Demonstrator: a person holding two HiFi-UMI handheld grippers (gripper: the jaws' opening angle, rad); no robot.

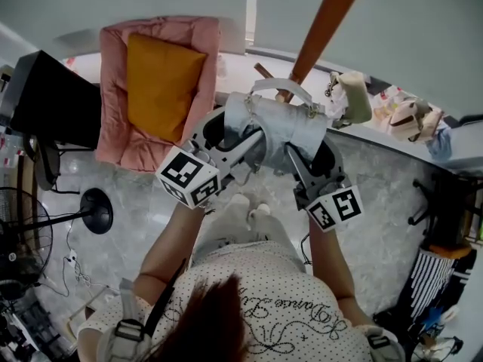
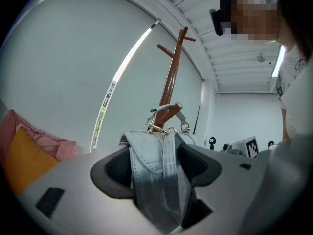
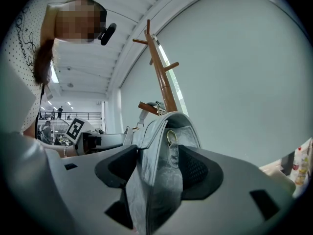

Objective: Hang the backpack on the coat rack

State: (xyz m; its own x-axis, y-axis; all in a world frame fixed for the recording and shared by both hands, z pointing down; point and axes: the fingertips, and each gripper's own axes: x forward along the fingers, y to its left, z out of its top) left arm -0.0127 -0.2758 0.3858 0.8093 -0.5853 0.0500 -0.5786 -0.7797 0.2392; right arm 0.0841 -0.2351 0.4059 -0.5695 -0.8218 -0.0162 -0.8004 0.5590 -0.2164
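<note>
A light grey backpack (image 1: 283, 127) hangs between my two grippers in front of the brown wooden coat rack (image 1: 324, 21). My left gripper (image 1: 226, 130) is shut on the backpack's left side and strap (image 2: 154, 180). On the other side my right gripper (image 1: 313, 145) is shut on the bag's edge (image 3: 161, 180). The backpack's top handle (image 1: 281, 87) lies looped over a low peg (image 2: 170, 112) of the rack. In the right gripper view the same peg (image 3: 148, 107) sticks out beside the pole (image 3: 159, 72). Both grippers point level.
A pink armchair (image 1: 113, 89) with an orange cushion (image 1: 158, 81) stands at the left. Small bags (image 1: 351, 96) sit on a ledge at the right by the wall. A black round stand base (image 1: 96, 210) and a fan (image 1: 19, 240) are on the marble floor.
</note>
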